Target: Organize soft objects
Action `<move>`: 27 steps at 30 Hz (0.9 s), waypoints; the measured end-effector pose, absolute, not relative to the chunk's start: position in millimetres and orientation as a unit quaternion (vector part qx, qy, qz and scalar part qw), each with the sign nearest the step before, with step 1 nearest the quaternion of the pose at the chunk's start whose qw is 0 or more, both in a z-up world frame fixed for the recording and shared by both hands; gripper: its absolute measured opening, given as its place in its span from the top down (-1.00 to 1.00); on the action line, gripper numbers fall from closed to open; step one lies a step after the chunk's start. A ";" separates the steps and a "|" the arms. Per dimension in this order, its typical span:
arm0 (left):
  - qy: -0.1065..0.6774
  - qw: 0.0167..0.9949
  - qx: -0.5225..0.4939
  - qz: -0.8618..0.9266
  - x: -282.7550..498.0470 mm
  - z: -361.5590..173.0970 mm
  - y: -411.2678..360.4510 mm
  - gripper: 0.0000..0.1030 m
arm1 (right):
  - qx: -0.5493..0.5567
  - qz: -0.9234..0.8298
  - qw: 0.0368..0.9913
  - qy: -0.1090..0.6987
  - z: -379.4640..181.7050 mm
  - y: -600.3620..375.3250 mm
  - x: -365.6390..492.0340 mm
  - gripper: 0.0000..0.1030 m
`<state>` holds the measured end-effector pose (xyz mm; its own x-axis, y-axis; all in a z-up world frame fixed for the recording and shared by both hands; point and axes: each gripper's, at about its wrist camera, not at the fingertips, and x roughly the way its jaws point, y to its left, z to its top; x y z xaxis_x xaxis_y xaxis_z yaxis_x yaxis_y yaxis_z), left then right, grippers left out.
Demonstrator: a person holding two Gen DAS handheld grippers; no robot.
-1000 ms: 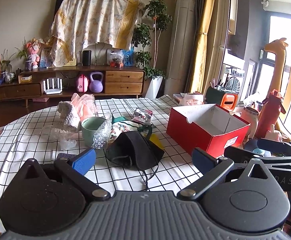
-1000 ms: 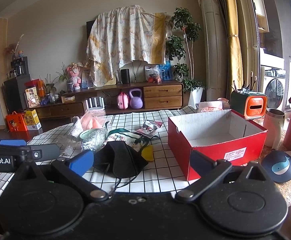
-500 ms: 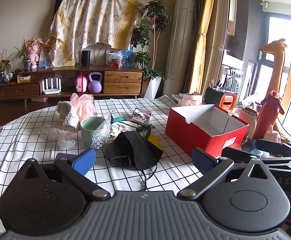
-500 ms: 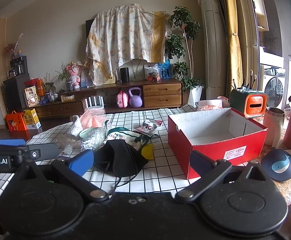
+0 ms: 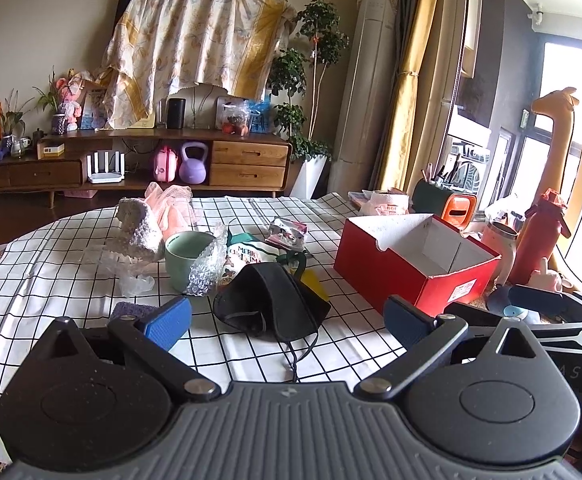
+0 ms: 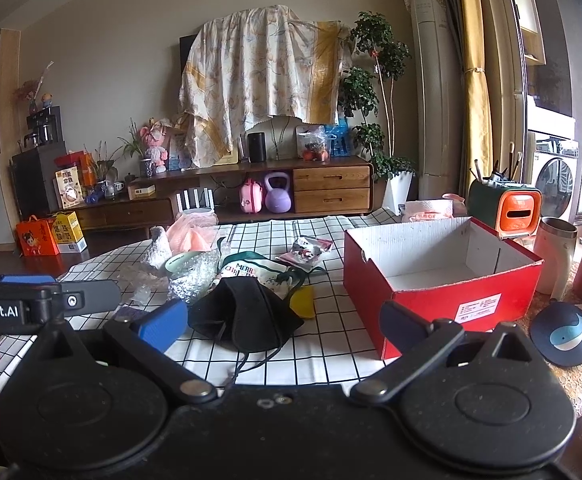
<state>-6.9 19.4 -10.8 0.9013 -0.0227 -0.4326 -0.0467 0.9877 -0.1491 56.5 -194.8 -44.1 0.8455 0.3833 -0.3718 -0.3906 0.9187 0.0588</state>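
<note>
The black face mask (image 5: pixel 269 300) is lying crumpled on the checked table (image 5: pixel 51 264), nearest of the soft things to both claws, its ear loop trailing toward the cameras. Just behind it a yellow piece (image 5: pixel 313 282) is peeking out, and a printed Christmas bag (image 5: pixel 245 256) is sitting against a green cup (image 5: pixel 183 254) that is stuffed with bubble wrap (image 5: pixel 207 268). Farther back, a pink cloth (image 5: pixel 171 210) and a grey bundle (image 5: pixel 137 228) are resting near the table's far edge. To the right of the mask, well apart from it, the red box (image 5: pixel 411 276) is standing open and looking empty, which is suggesting itself as the place for the soft things.

The left claw (image 5: pixel 287 318) is hovering low over the table with its fingers spread wide and holding nothing; the mask is sitting between and ahead of them. The right claw (image 6: pixel 283 322) is likewise gaping wide and empty, looking at the mask from a little to the right, with the box close by its right finger.

The work is seemingly only beginning: nothing appears to be sitting in the box. The step in hand is looking like the approach to the mask. The next move is calling for one claw to come forward and down, straddling a raised fold of the fabric rather than the thin loop, and closing firmly, since limp cloth is liable to slip.
</note>
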 end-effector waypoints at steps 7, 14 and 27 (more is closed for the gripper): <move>0.226 0.971 -0.079 0.012 0.7 -15.8 26.9 -1.00 | -0.015 0.207 0.958 0.199 -45.2 -188.0 61.7 -0.99; 0.229 0.969 -0.091 0.012 14.6 -23.6 44.0 -1.00 | -0.026 0.218 0.952 0.213 -50.1 -175.0 73.4 -0.99; 0.272 0.952 -0.094 0.107 54.6 -67.8 113.2 -1.00 | -0.064 0.266 0.931 0.243 -69.2 -151.5 119.3 -0.93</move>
<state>54.6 113.2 -67.8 0.8288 0.1520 -0.5386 -0.2545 0.9595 -0.1209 119.3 -151.5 -69.2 0.7398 0.4644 -0.4868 -0.5263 0.8502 0.0114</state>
